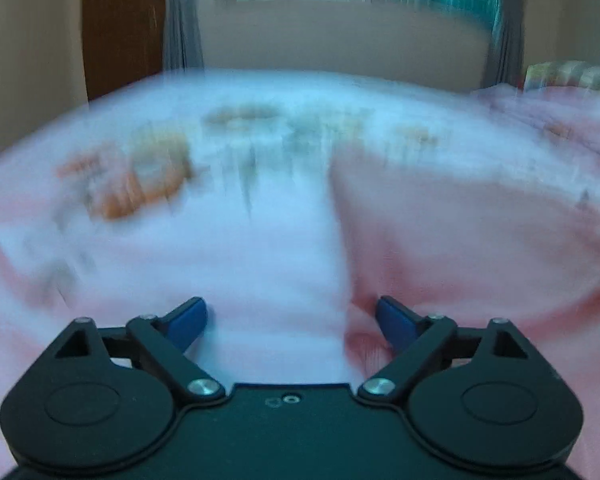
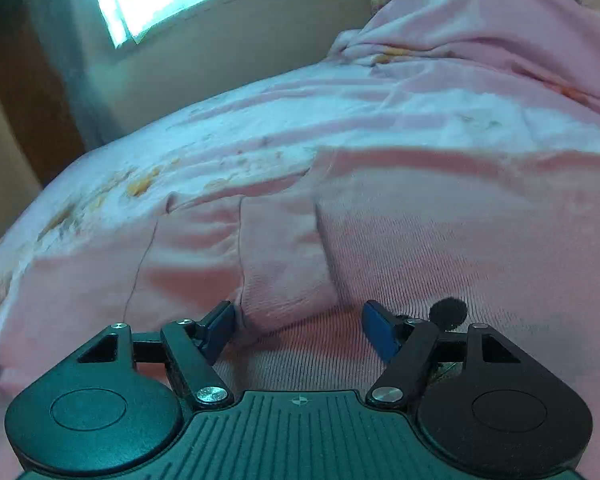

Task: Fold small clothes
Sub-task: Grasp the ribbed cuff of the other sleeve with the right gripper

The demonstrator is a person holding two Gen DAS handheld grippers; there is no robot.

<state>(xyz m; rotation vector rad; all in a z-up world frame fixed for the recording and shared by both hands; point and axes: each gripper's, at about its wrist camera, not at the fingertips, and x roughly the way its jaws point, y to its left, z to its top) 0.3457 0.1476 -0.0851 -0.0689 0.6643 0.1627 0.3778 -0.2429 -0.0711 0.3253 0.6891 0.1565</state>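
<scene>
Two wrist views over a bed covered by a pale floral sheet (image 2: 260, 128). Right wrist view: the right gripper (image 2: 298, 330) stands with its blue-padded jaws well apart and nothing pinched between them; the pink garment (image 2: 440, 240), a ribbed knit, fills the centre and lower right of the frame and lies directly beneath and ahead of the jaws. A folded flap or sleeve (image 2: 284, 256) of the same cloth runs from the middle of the frame down toward the left jaw, its long axis roughly along the line the tool points, its lower end just beside that jaw's pad. Left wrist view, heavily blurred: the left gripper (image 1: 292, 322) is likewise spread wide and empty, hovering over the sheet, with pink cloth (image 1: 480, 248) at lower right, its edge passing between the jaws; whether it touches them cannot be told. The right gripper appears the nearer to the flap, so the next pinch probably falls to it. The garment looks soft, limp and partly folded. A heap of pink bedding (image 2: 480, 20) occupies the upper right.
</scene>
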